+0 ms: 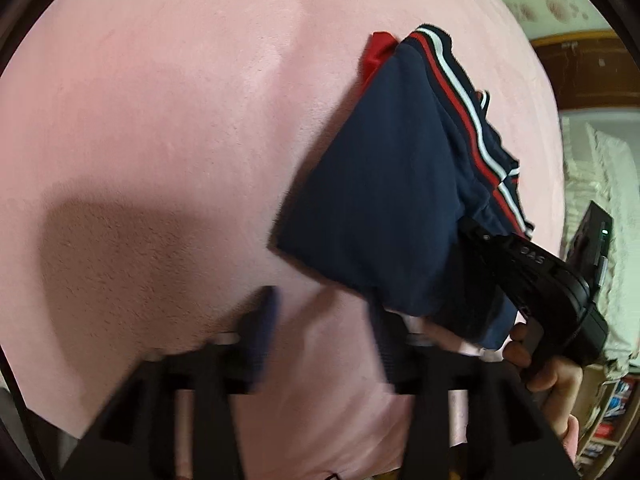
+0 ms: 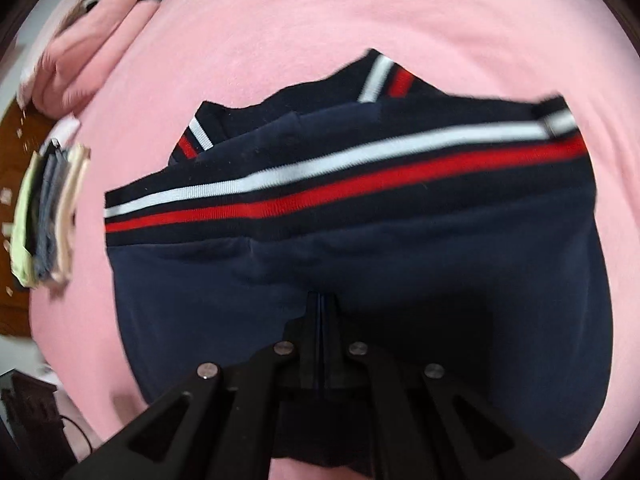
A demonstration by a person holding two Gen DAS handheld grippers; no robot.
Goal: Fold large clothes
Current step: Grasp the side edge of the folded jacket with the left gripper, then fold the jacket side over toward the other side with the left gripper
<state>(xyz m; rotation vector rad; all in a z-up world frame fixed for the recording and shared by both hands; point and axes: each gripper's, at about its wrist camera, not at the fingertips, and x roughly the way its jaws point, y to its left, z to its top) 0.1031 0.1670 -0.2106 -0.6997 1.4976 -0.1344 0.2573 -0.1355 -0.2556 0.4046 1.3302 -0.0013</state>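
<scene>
Clamping the near edge of a navy garment point(image 2: 360, 264), the right tool point(image 2: 321, 312) has its two fingers pressed together with the dark cloth pinched between them. The garment is folded into a thick bundle with white and red stripes point(image 2: 340, 176) running across its ribbed band, and it hangs over a pink bed sheet point(image 2: 280, 20) — whether its far edge touches the sheet cannot be told.

From the left wrist camera the same bundle point(image 1: 384, 184) shows as a folded shape to the right, with the right tool point(image 1: 516, 256) gripping its lower corner and a hand point(image 1: 548, 368) wrapped around that tool's handle. The left tool point(image 1: 320, 320) is open, its fingers point(image 1: 266, 336) spread wide apart over the sheet point(image 1: 160, 120) and holding nothing; the bundle lies just beyond its right finger.

At the left edge of the right wrist view a small stack of folded clothes point(image 2: 48, 216) sits by the sheet's border, near a rumpled pink blanket point(image 2: 92, 48).
</scene>
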